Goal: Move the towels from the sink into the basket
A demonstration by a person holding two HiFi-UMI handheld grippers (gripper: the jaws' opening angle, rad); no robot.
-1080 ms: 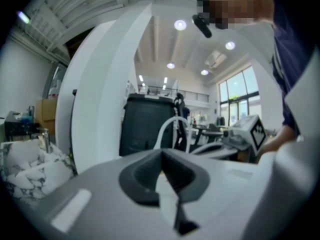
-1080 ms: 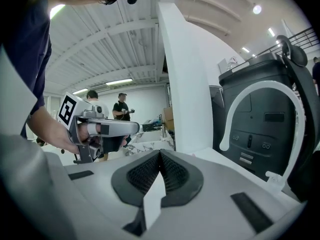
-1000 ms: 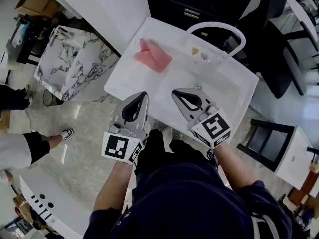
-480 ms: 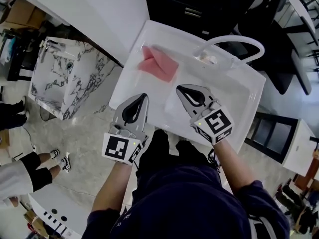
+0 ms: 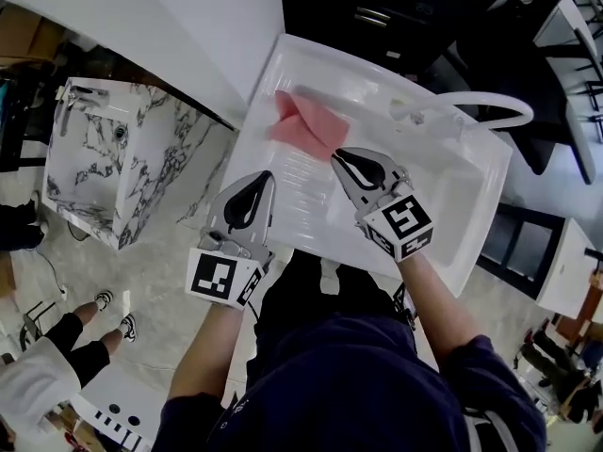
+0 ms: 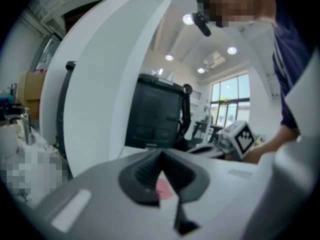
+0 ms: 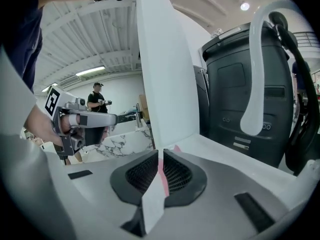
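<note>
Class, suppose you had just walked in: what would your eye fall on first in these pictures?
The pink towel stands out, crumpled at the far left of the white sink. Close in front of it, the left gripper and the right gripper point toward it, both shut and gripping nothing.

left gripper [image 6: 161, 156]: jaws together | pink towel [image 6: 163, 187]: glimpsed just beyond tips | right gripper [image 6: 239, 138]: ahead, off to right

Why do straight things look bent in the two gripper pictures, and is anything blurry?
Left gripper view: the wide-angle lens bows the white panel into an arc, the corners go black, and the close-up jaws look soft. Right gripper view: the same dark corners, but crisper. Head view: the pink towel and the sink look slightly smeared.
</note>
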